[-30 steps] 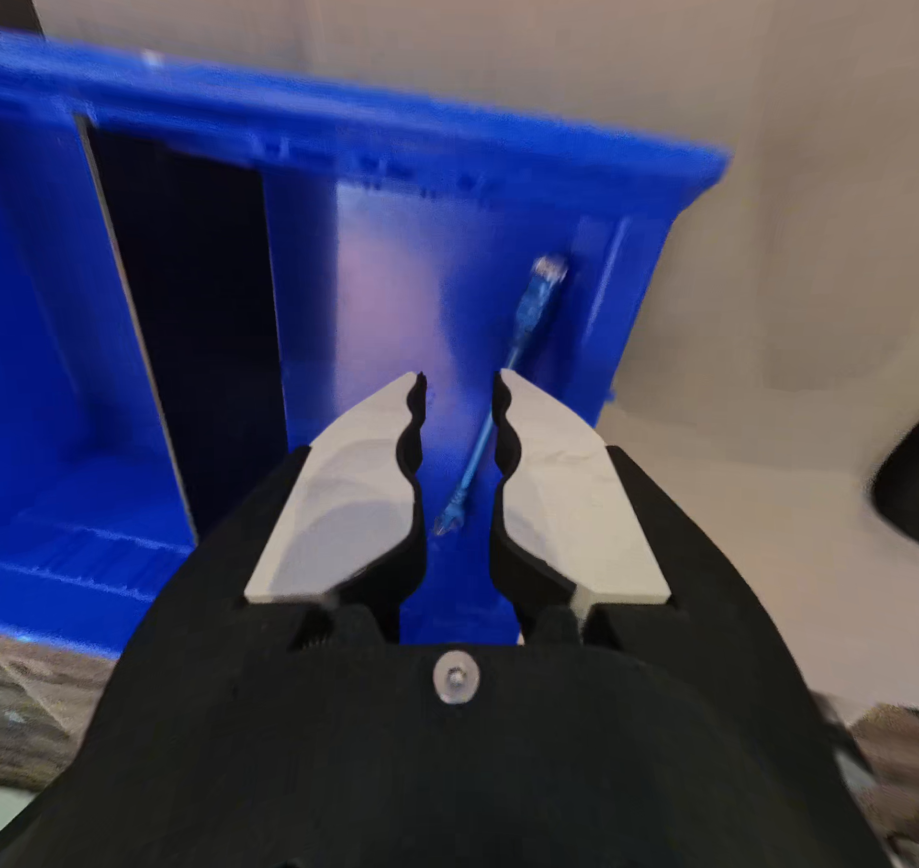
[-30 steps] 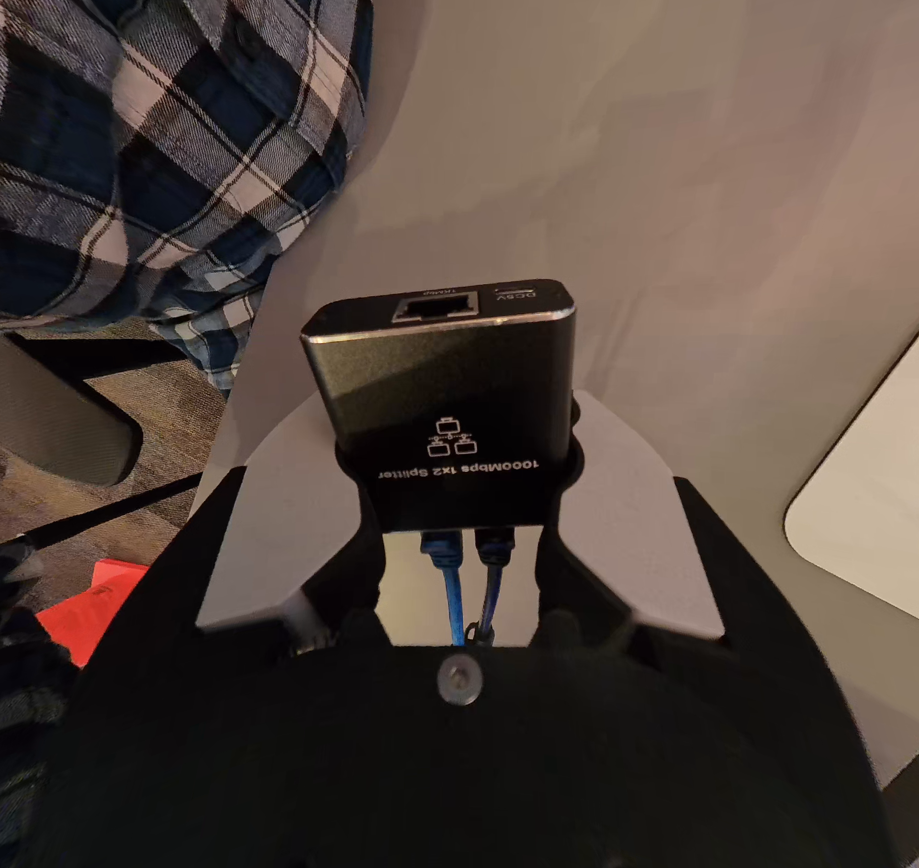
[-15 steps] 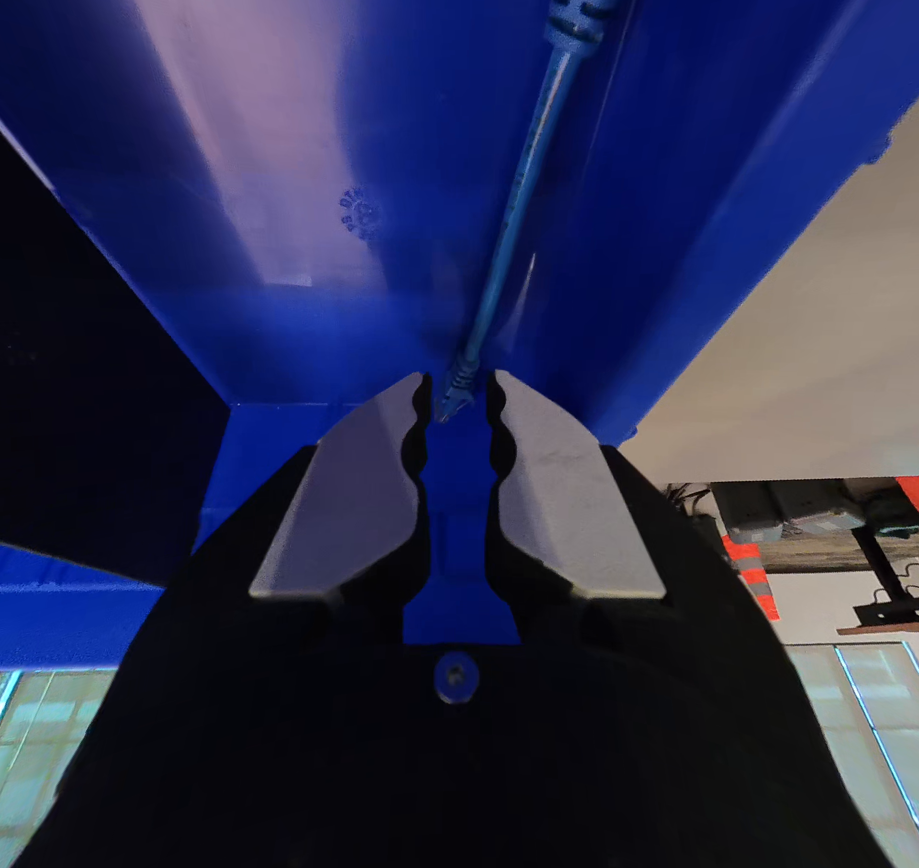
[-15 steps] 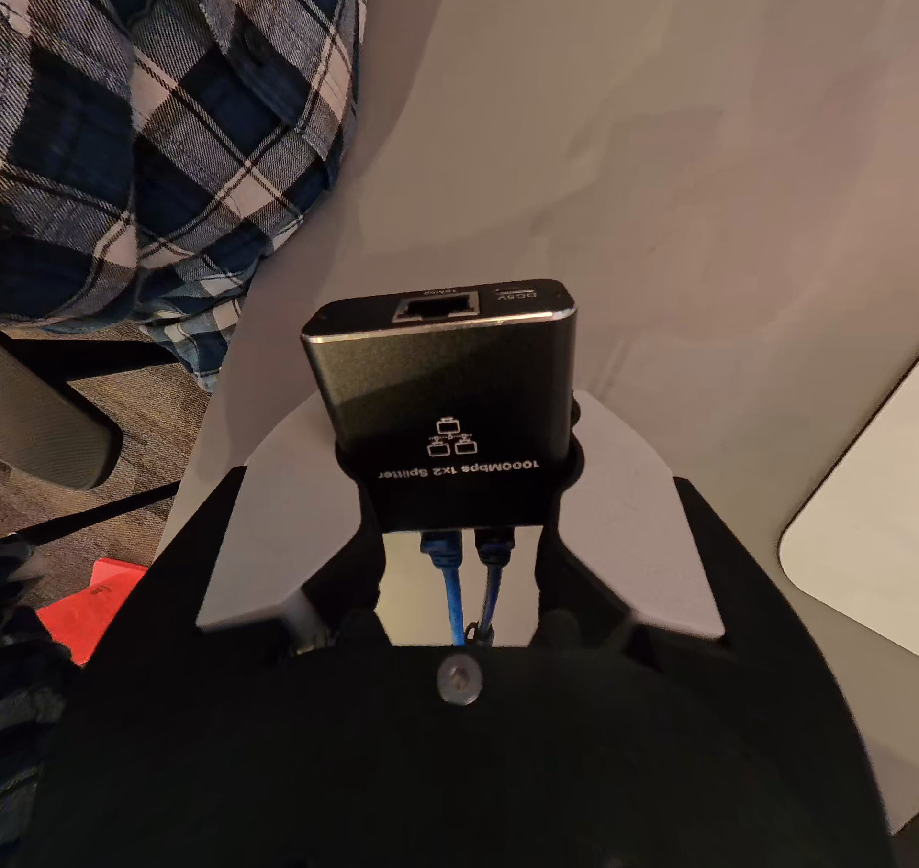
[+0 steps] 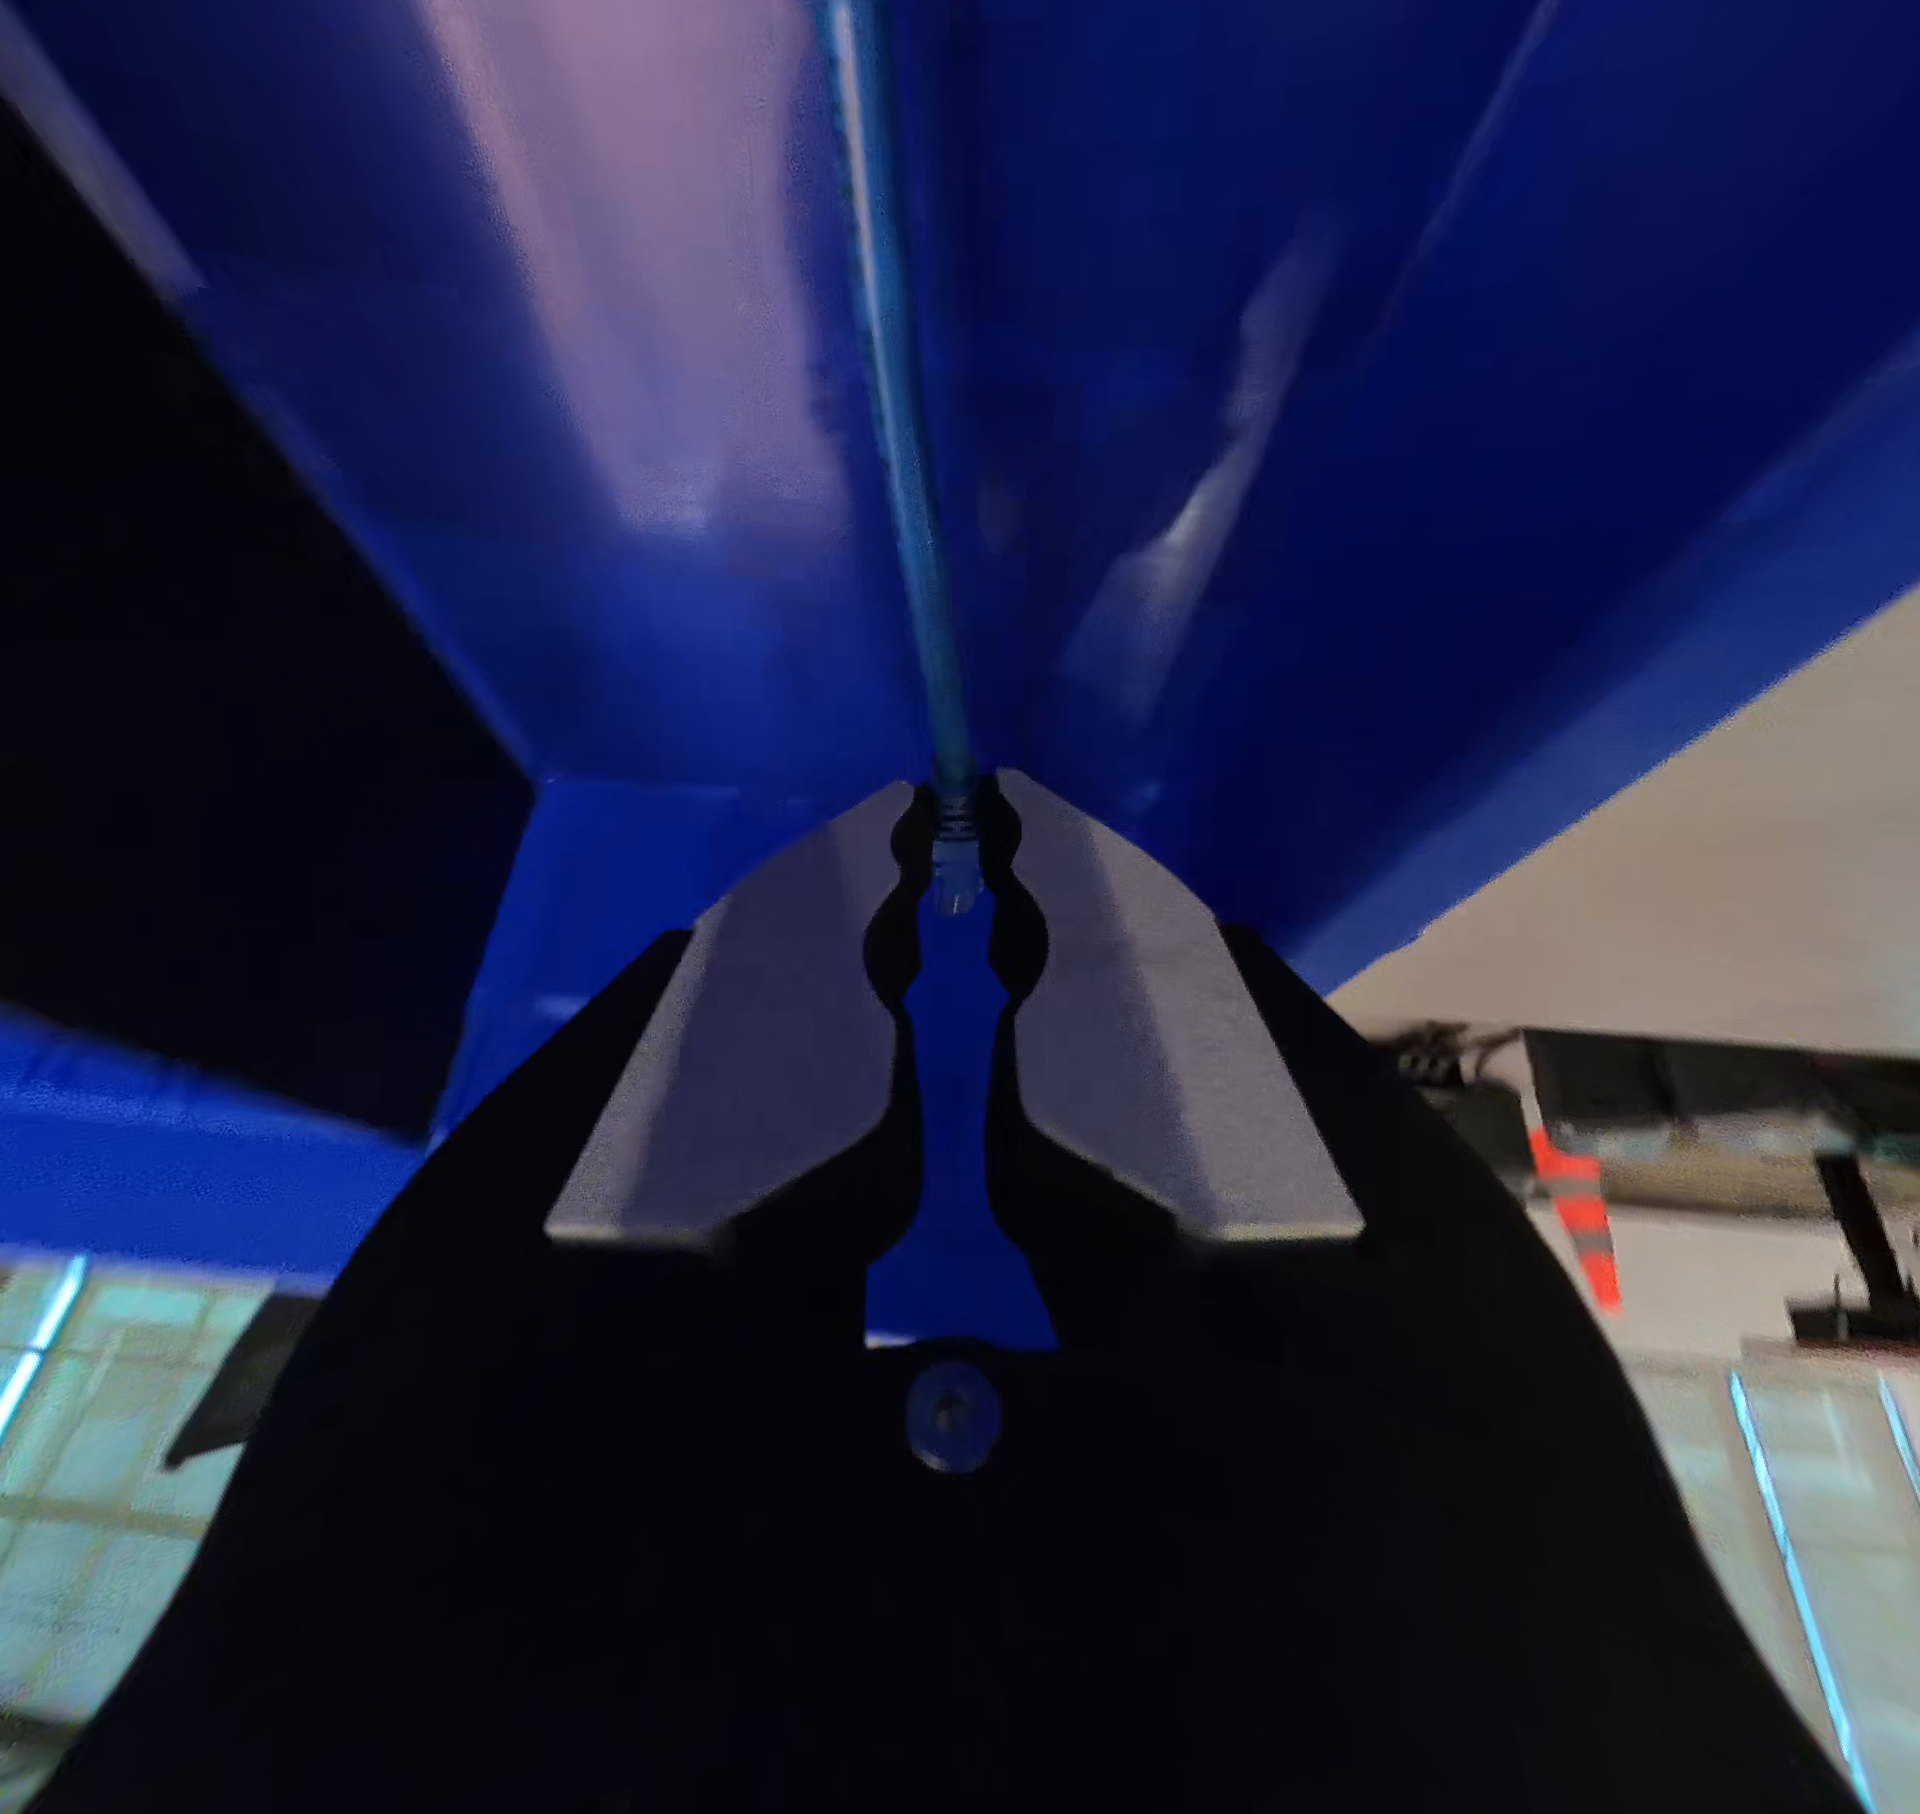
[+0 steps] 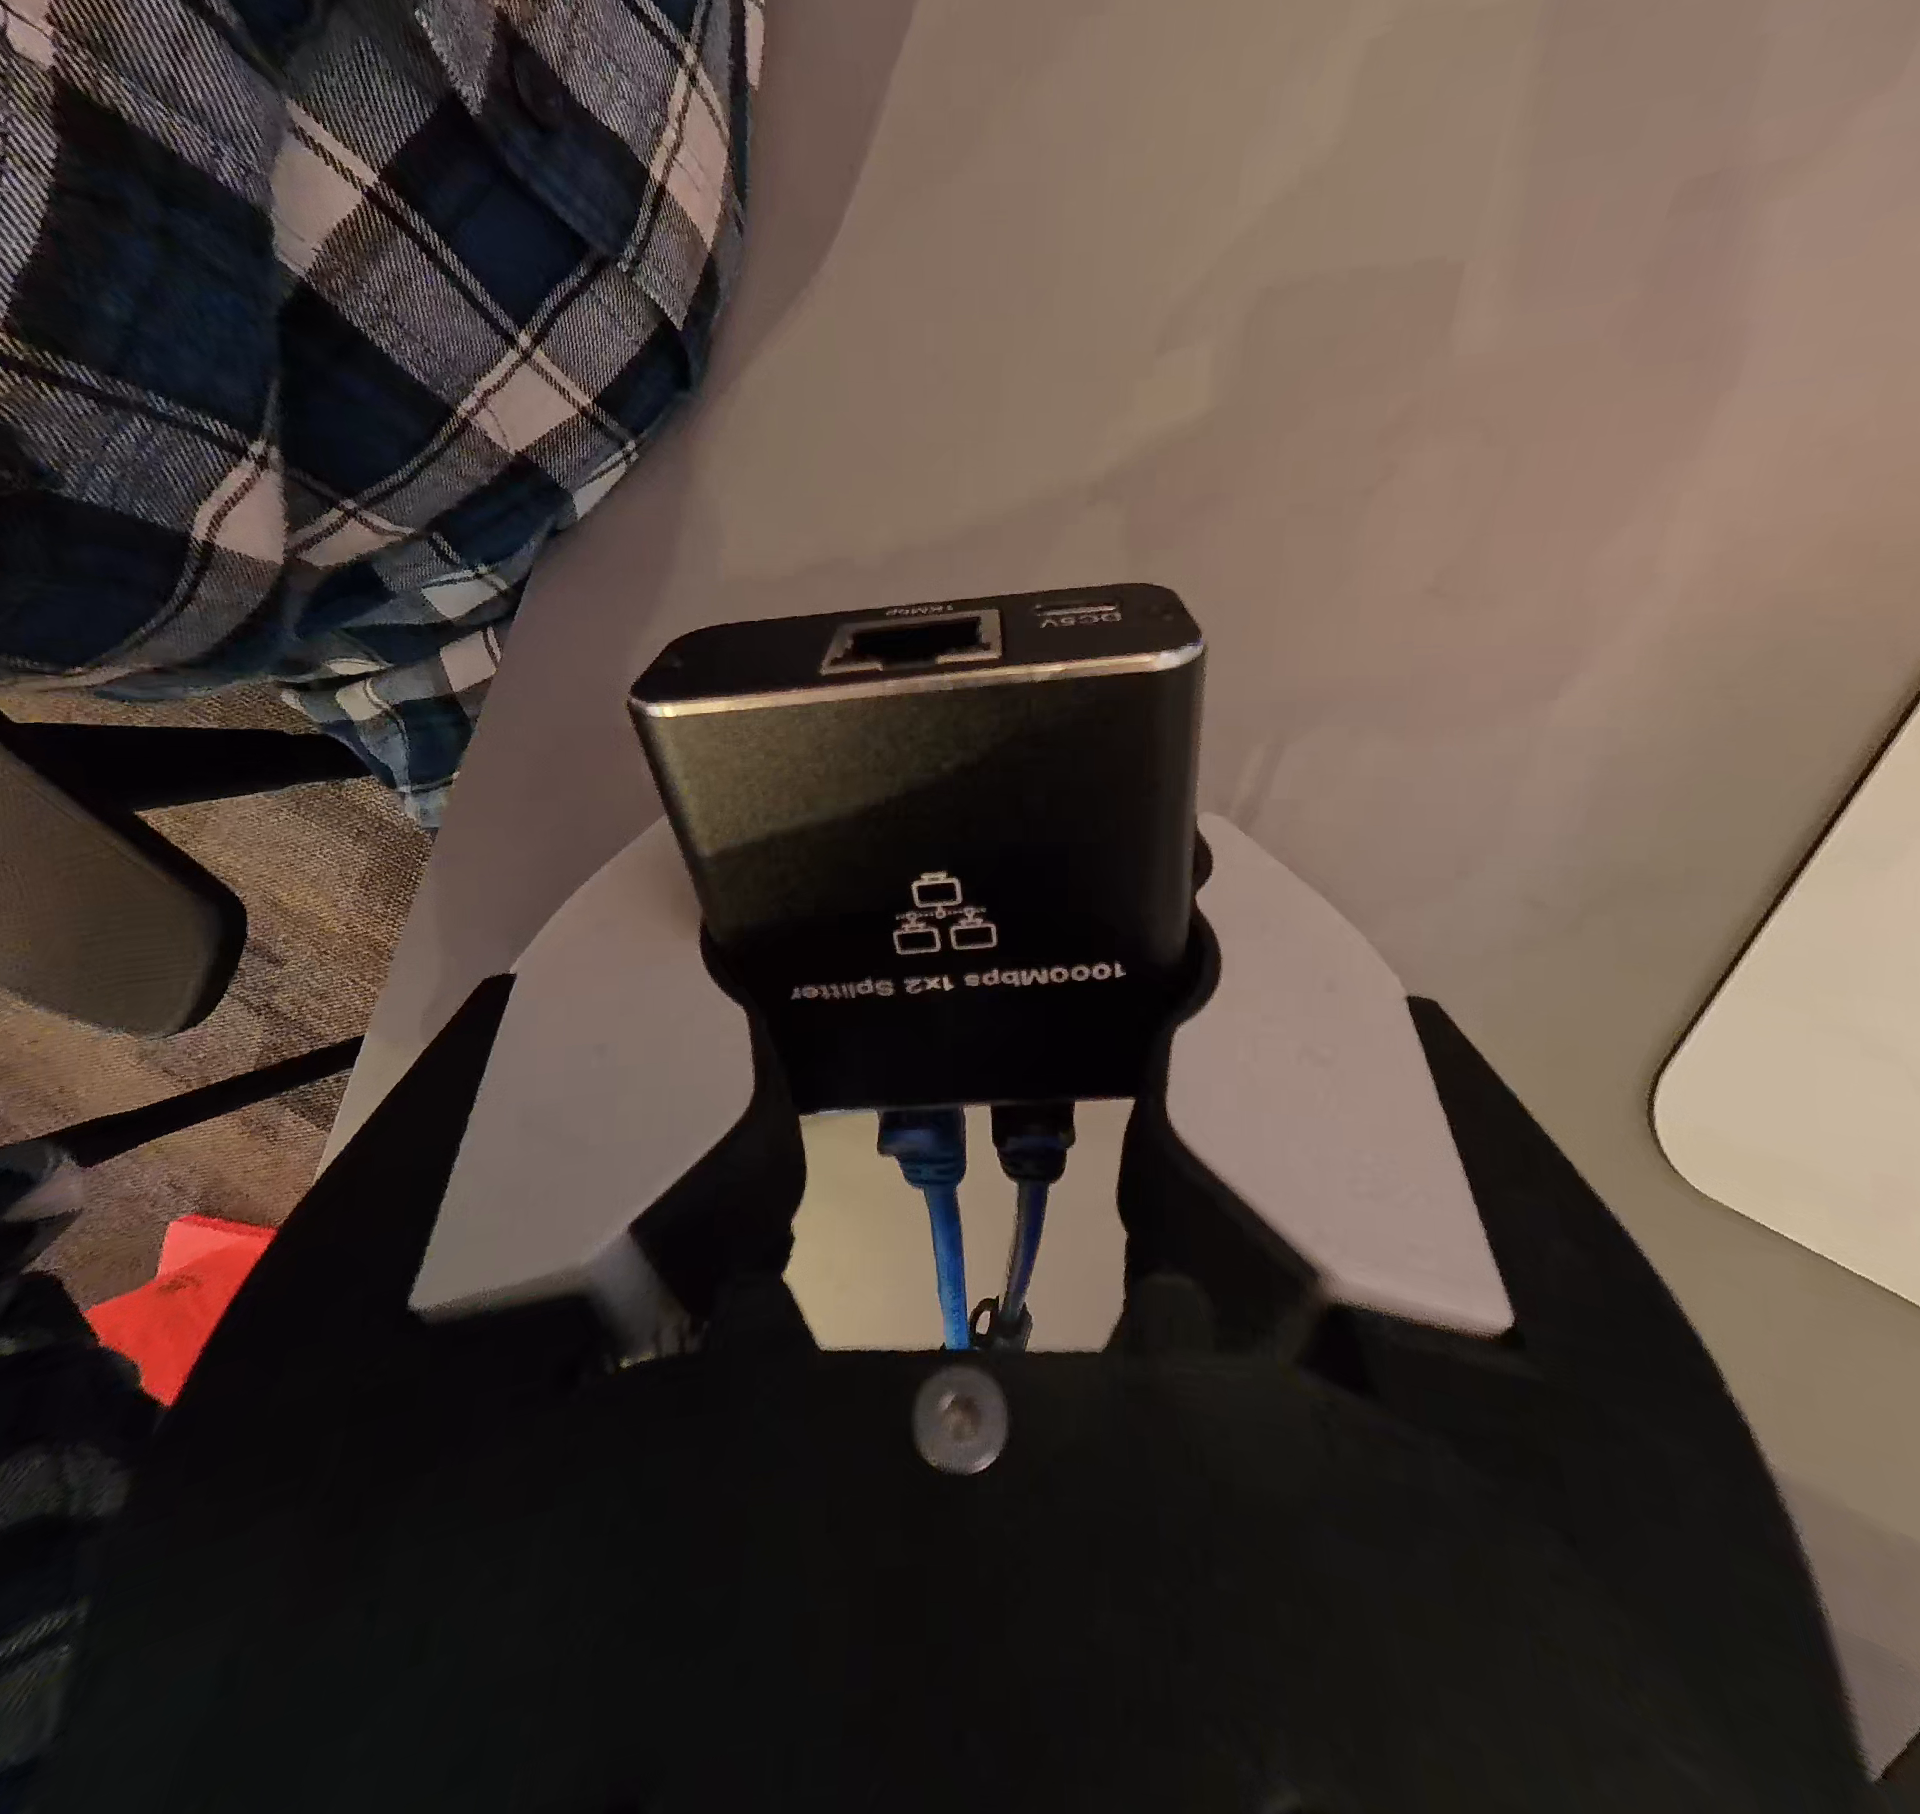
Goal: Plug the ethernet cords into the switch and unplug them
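The switch (image 6: pixel 925 829), a dark box, sits mid-frame in the right view, clamped by its sides between the right claw's (image 6: pixel 951 943) wide-spread fingers, two blue cords (image 6: pixel 951 1234) plugged into its near end. In the left view a third cord (image 5: pixel 894 362) runs from top centre down to the left claw (image 5: pixel 956 860), whose nearly closed fingertips pinch its plug inside a blue bin (image 5: pixel 1351 310)

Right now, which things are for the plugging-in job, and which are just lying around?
For the job:
black switch in the right tongs
two blue cords plugged into it
loose blue cord at the left tongs

Lying about:
blue bin
table
plaid shirt
red thing on the floor
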